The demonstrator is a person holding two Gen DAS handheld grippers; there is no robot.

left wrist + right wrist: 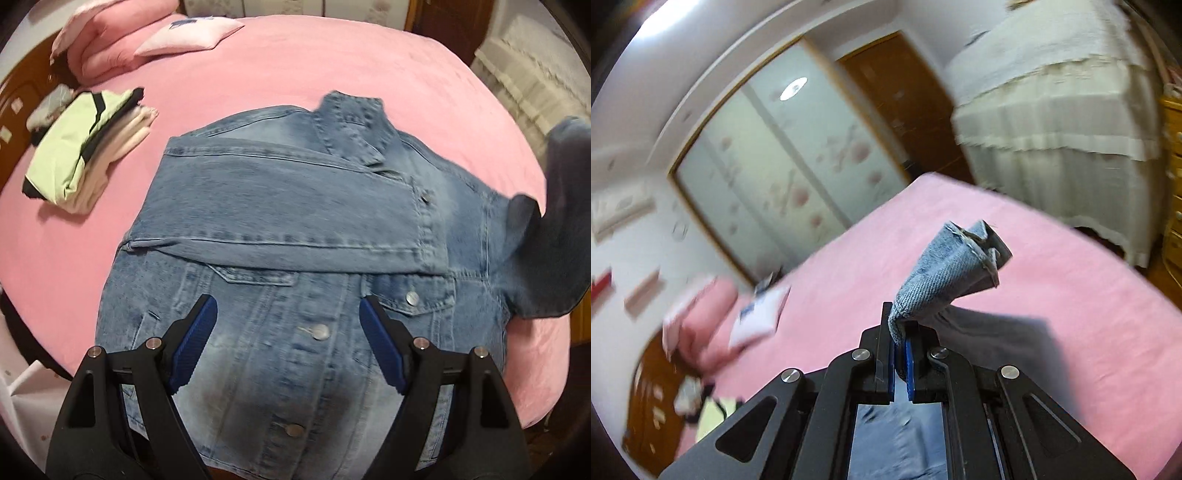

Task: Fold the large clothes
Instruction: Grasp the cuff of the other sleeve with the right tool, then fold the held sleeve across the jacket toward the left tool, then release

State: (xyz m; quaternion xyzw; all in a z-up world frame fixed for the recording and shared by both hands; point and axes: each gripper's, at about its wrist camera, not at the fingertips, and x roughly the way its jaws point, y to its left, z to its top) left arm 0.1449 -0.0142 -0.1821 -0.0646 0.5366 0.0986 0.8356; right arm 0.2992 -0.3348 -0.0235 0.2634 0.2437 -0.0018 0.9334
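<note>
Lying front-up on the pink bed (424,74), the denim jacket (280,206) is partly folded: one sleeve is laid across the chest, the other sleeve (955,266) is pinched by the closed right tool (900,363). The left tool (288,339) is held open above it.

Jacket (288,221) on bed (369,66), folded clothes (85,147) left.
</note>
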